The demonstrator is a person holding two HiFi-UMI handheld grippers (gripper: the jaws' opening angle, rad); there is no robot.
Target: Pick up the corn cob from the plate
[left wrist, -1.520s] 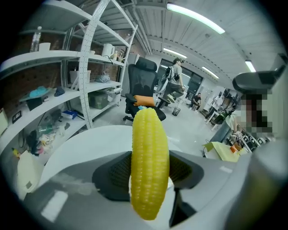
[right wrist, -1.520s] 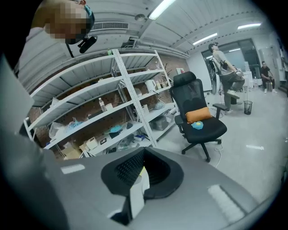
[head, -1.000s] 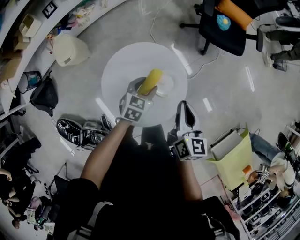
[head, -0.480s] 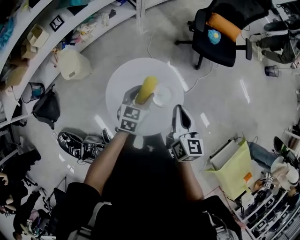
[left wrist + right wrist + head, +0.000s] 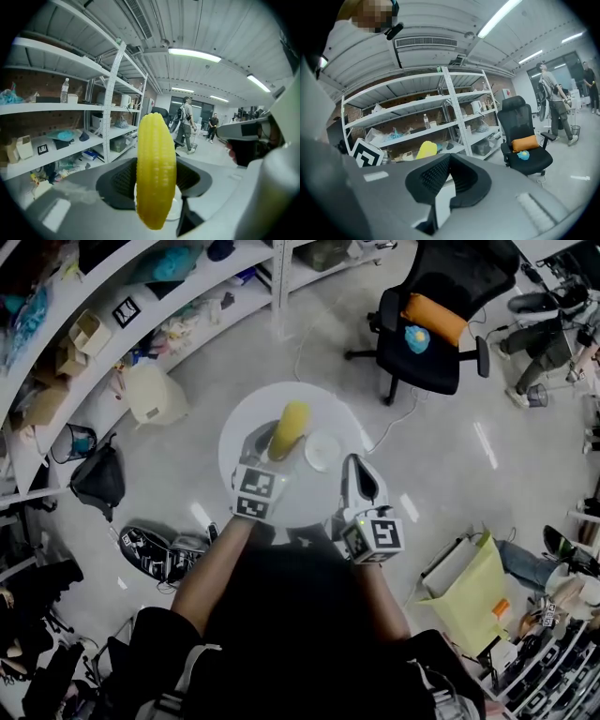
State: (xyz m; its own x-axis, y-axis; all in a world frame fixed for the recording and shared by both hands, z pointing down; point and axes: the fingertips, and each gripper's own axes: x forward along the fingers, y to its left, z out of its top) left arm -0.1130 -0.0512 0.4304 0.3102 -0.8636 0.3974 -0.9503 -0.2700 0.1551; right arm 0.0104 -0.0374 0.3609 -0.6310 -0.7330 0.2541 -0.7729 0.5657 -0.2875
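Observation:
A yellow corn cob (image 5: pixel 289 430) hangs above the round white table (image 5: pixel 246 423), lifted off the small white plate (image 5: pixel 322 450) just to its right. My left gripper (image 5: pixel 280 443) is shut on the cob. In the left gripper view the cob (image 5: pixel 155 178) stands upright between the dark pads, its tip high against the shelves. My right gripper (image 5: pixel 362 480) hovers over the table's near right edge, jaws together and holding nothing. In the right gripper view its pads (image 5: pixel 440 174) meet, and the cob's tip (image 5: pixel 426 150) shows beyond them to the left.
A black office chair (image 5: pixel 441 306) with an orange cushion stands beyond the table. White shelving (image 5: pixel 112 324) curves along the left, with a beige bin (image 5: pixel 155 393) and a black bag (image 5: pixel 98 479) on the floor. A yellow-green bag (image 5: pixel 473 587) sits right. People (image 5: pixel 186 123) stand far off.
Both grippers have risen, the left one more, carrying the corn cob higher above the plate. The table looks smaller and more of the shelves and chair has come into view.

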